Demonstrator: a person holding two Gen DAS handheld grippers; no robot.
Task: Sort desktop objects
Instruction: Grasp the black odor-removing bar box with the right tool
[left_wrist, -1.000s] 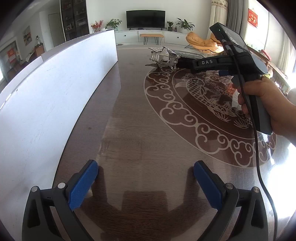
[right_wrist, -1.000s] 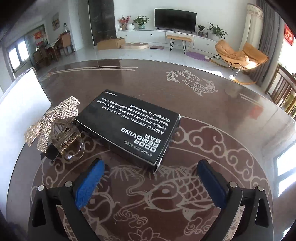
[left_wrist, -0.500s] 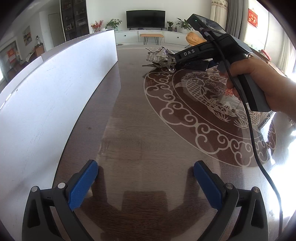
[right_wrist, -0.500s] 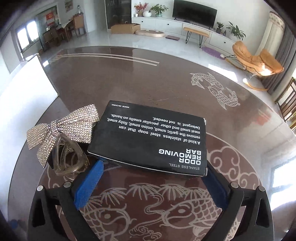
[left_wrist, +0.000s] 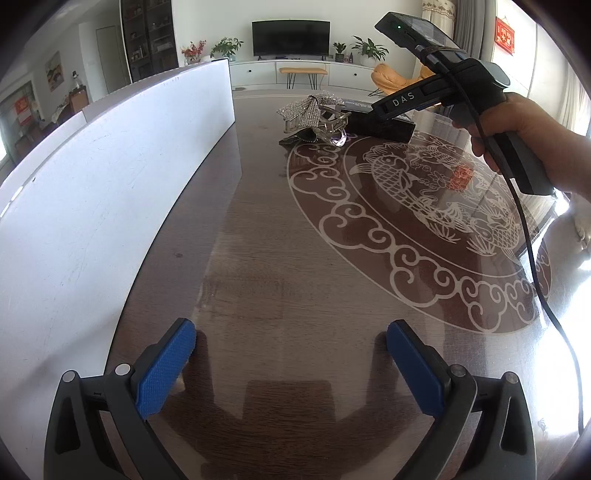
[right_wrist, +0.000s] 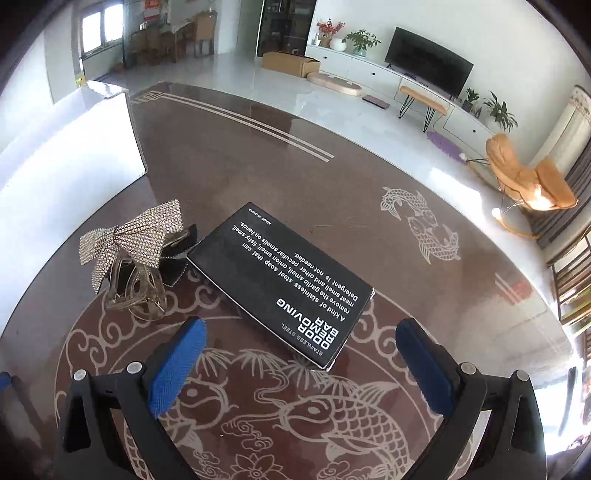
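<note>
A flat black box (right_wrist: 284, 280) printed "ODOR REMOVING BAR" lies on the dark patterned table. Left of it sits a rhinestone bow hair clip (right_wrist: 135, 243) with a clear claw clip (right_wrist: 135, 291) against it. My right gripper (right_wrist: 301, 356) hovers open just before the box's near corner, which lies between the blue pads (right_wrist: 177, 365). In the left wrist view the same box (left_wrist: 380, 125) and bow clip (left_wrist: 306, 109) lie far ahead, with the right gripper's body held by a hand (left_wrist: 517, 125) above them. My left gripper (left_wrist: 290, 363) stands open over bare table, nothing between its fingers.
A tall white board (left_wrist: 110, 177) runs along the table's left side; its end also shows in the right wrist view (right_wrist: 74, 147). The table (left_wrist: 295, 258) carries a round fish-and-cloud inlay. A black cable (left_wrist: 532, 251) hangs from the right gripper.
The right gripper has risen and tilted, turning leftward; the box now sits diagonally with its corner between the fingers. The left gripper has not moved.
</note>
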